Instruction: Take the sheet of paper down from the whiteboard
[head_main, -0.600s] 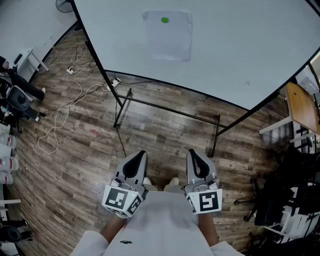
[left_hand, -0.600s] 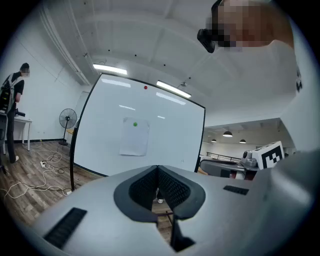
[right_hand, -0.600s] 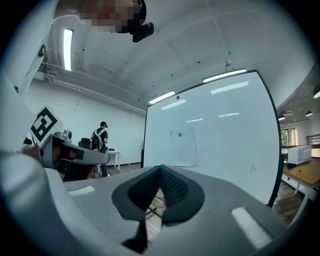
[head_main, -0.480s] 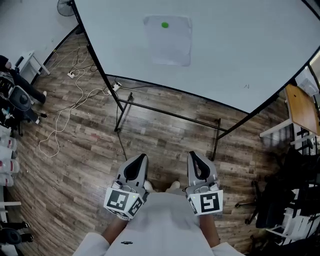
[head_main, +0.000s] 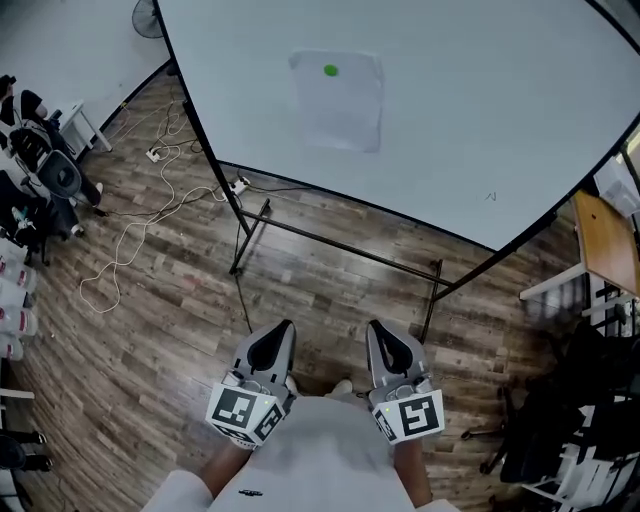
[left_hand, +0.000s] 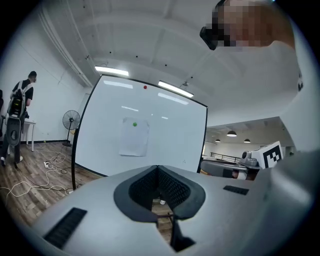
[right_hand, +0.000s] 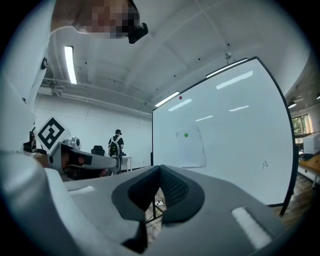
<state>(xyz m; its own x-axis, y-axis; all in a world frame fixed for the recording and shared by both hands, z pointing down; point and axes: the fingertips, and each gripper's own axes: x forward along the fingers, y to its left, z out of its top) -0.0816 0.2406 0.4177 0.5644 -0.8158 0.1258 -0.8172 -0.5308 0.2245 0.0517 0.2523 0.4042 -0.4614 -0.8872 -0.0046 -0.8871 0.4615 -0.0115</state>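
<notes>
Against the head view of half a second back: whiteboard (head_main: 480, 110) and sheet of paper (head_main: 337, 100) lower in the picture, more of the fan (head_main: 147, 15) in at the top left corner. Left tool (head_main: 276, 335) and right tool (head_main: 382, 335) a little lower in the picture as well, the gap between them slightly narrower.

Sheet of paper up on the whiteboard, in the board's upper left part, pinned near its top edge by a green magnet (head_main: 330, 70). Well apart from both tools, untouched.

Left tool held out low in front of the white-clad body, close to level with a slight dip at the nose, pointing toward the board, marker cube nearest the camera. Jaws pressed together at the tips, nothing between the pads. Right tool just beside it, level, roughly parallel, likewise aimed at the board; jaws together there too, empty. Below the tools, wooden floor (head_main: 150, 300) and the board's black stand (head_main: 340, 225). In the left gripper view and the right gripper view alike, paper ahead and above the jaw tips, far off.
</notes>
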